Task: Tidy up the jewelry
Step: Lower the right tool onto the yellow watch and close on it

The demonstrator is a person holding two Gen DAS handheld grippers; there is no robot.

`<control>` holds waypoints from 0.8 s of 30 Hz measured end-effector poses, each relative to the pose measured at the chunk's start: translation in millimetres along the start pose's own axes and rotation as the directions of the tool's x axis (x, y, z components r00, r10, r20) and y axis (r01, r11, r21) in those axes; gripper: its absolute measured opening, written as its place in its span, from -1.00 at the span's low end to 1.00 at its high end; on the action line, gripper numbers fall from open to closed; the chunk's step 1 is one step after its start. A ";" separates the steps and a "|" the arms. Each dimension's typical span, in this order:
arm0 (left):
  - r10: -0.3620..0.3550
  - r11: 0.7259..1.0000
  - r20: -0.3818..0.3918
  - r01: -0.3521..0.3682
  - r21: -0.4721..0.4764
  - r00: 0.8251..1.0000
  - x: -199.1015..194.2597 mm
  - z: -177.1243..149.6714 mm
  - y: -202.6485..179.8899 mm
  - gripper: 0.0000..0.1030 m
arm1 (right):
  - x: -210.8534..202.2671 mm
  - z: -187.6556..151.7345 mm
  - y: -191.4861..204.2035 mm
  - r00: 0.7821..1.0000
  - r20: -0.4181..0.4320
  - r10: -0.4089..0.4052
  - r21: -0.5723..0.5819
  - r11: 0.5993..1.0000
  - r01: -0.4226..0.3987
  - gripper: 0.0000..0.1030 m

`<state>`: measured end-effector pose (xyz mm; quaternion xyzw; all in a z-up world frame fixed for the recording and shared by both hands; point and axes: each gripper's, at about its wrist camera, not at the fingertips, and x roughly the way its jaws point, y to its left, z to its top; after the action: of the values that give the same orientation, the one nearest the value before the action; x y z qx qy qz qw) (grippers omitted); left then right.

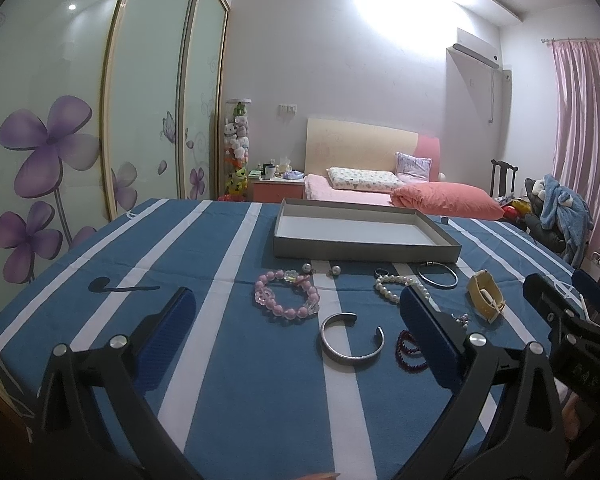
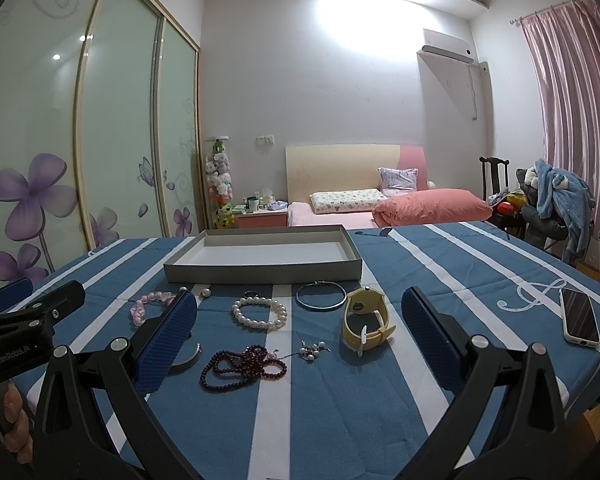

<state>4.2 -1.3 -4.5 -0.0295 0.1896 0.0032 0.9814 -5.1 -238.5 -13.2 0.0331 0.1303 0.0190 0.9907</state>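
Both your left hand-held gripper and right hand-held gripper hang released over the desk, grasping nothing. The jewelry lies ahead of them, short of the tray. Your right gripper's left finger hides half the silver cuff and part of the pink bracelet; the small charm is too tiny to identify.

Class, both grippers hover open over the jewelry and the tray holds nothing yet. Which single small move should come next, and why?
Probably lower the right gripper onto the pearl bracelet and close on it. Both grippers are open and hold nothing, the grey tray has nothing in it, and the bracelet lies apart from other pieces, directly ahead between the right gripper's fingers and near the tray.
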 end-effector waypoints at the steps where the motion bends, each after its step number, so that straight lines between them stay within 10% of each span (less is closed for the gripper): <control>1: -0.005 1.000 -0.007 0.005 -0.001 1.000 5.0 0.4 -2.6 0.92 | 5.8 0.0 -4.4 1.000 -0.025 -0.006 0.011 1.000 0.006 0.97; 9: -0.023 1.000 -0.124 0.021 -0.020 0.992 40.3 3.5 6.2 0.92 | 61.1 6.3 -40.2 0.969 -0.233 -0.081 0.057 0.994 0.097 0.97; 24: -0.055 0.997 -0.304 0.070 0.038 0.951 94.3 -1.5 -10.4 0.92 | 140.6 -0.3 -57.4 0.840 -0.533 -0.098 0.062 0.986 0.155 0.66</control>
<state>91.3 -12.2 -40.4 -0.0119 0.3368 -0.0369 0.9408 132.3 -289.1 -53.7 0.0689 0.4003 -0.0447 0.9127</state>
